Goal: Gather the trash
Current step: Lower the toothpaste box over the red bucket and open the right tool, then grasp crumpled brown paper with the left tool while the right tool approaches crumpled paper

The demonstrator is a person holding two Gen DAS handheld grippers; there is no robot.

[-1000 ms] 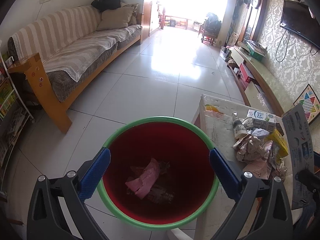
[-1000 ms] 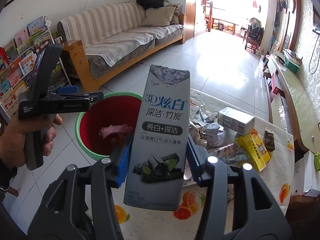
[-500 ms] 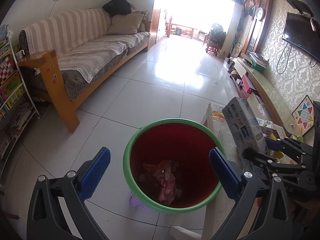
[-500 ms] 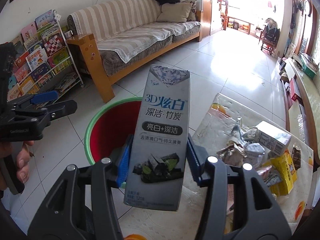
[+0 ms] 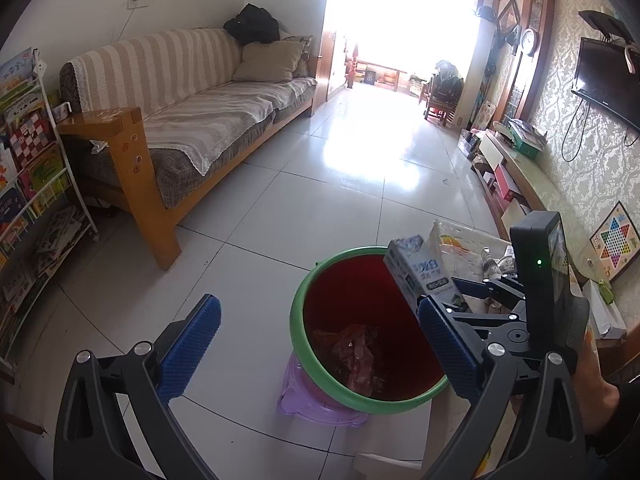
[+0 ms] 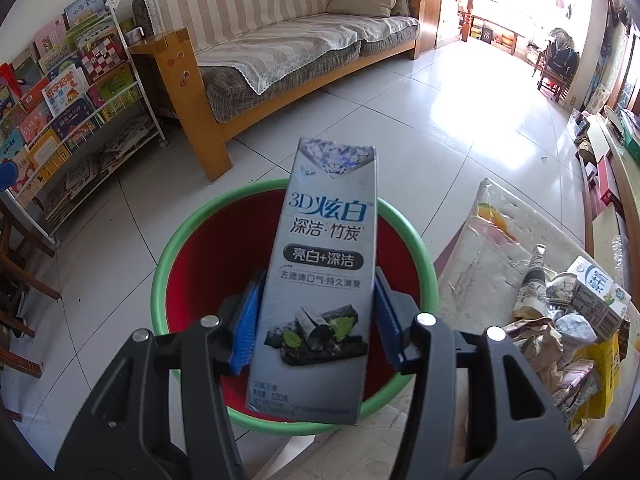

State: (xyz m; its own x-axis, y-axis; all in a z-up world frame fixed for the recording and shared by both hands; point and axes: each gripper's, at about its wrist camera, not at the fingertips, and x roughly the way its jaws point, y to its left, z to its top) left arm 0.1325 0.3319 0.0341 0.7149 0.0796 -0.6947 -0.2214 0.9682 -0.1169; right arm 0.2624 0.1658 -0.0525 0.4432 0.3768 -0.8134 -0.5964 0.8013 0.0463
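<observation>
My right gripper (image 6: pixel 316 320) is shut on a grey toothpaste box (image 6: pixel 320 292) and holds it upright over the red bin with a green rim (image 6: pixel 188 236). In the left wrist view the box (image 5: pixel 420 272) shows over the bin's right rim (image 5: pixel 304 292), held by the right gripper (image 5: pixel 460 296). Pink crumpled trash (image 5: pixel 356 348) lies in the bin. My left gripper (image 5: pixel 316 348) is open and empty, back from the bin on its left side.
A low table (image 6: pixel 480 248) right of the bin holds a pile of trash: a carton (image 6: pixel 596 296), crumpled paper (image 6: pixel 540 344), a yellow packet (image 6: pixel 604 372). The bin stands on a purple stool (image 5: pixel 304 404). A sofa (image 5: pixel 192 120) and bookshelf (image 6: pixel 60 92) stand at left.
My right gripper has carried the toothpaste box left from the table to over the bin. My left gripper has drawn back and left from the bin.
</observation>
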